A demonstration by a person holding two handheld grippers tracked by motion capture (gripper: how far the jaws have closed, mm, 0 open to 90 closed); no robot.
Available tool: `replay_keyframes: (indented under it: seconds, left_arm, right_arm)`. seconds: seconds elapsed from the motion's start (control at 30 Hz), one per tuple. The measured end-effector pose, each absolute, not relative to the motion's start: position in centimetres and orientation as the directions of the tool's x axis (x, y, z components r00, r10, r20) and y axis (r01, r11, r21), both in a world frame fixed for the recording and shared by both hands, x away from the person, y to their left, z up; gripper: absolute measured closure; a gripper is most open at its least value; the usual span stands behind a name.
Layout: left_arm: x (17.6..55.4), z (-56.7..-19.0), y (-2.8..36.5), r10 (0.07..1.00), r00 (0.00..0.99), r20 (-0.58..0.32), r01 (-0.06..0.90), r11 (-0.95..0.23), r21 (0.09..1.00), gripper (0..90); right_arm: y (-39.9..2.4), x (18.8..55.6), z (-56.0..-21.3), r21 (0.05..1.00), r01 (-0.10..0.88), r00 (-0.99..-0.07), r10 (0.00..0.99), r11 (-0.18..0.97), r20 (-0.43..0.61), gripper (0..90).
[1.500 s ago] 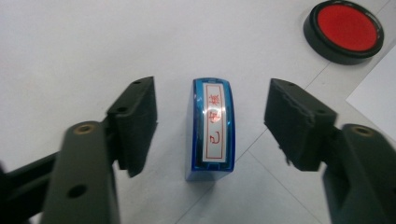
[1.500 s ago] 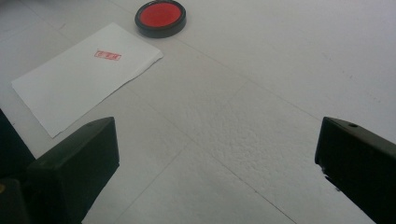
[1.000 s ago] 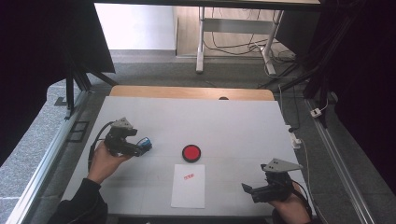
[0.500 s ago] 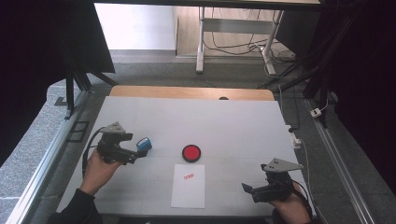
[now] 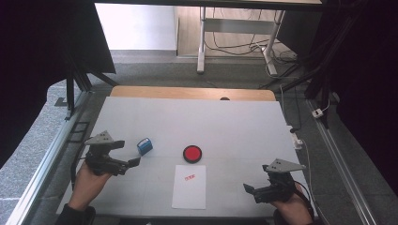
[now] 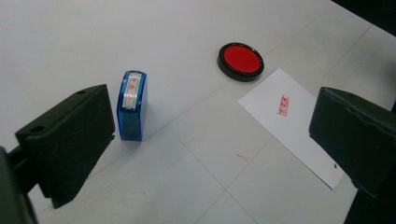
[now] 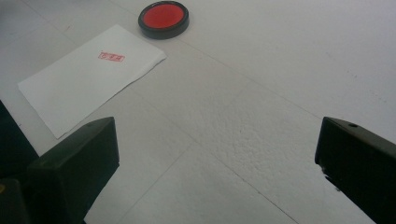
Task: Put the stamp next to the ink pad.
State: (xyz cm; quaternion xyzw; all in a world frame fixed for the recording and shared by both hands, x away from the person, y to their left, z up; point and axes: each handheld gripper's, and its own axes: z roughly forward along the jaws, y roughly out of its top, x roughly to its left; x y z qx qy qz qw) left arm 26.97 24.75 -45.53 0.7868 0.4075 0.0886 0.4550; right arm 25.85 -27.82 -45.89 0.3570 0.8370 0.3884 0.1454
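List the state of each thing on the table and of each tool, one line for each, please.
Blue stamp: lying on its side, free of the tool.
Red ink pad: uncovered, flat.
Paper sheet: flat, with one red imprint.
Left tool: open, jaws just opening, nothing pressed between them.
Right tool: open, nothing between its jaws.

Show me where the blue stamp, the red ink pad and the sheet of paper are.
blue stamp point(image 6: 131, 109), left gripper view, on its blue side face.
red ink pad point(image 5: 192, 153), high view, middle of the red surface.
sheet of paper point(image 5: 189, 192), high view, blank area below the red imprint.
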Motion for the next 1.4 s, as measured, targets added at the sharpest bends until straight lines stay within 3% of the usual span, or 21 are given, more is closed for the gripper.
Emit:
replay_keyframes:
  seconds: [0.8, 1.4]
  left_arm:
    - [21.5, -46.6, 27.2, 0.749, 0.620, -0.234, 0.560, -0.214, 0.800, 0.0]
    - [20.3, -47.7, 27.6, 0.805, 0.565, -0.179, 0.634, -0.285, 0.719, 0.0]
  right_arm:
    - [-28.0, 25.9, -45.9, 0.754, 0.498, -0.693, 0.719, 0.428, 0.050, 0.0]
    - [-27.8, 26.0, -45.9, 0.748, 0.500, -0.696, 0.716, 0.437, 0.047, 0.0]
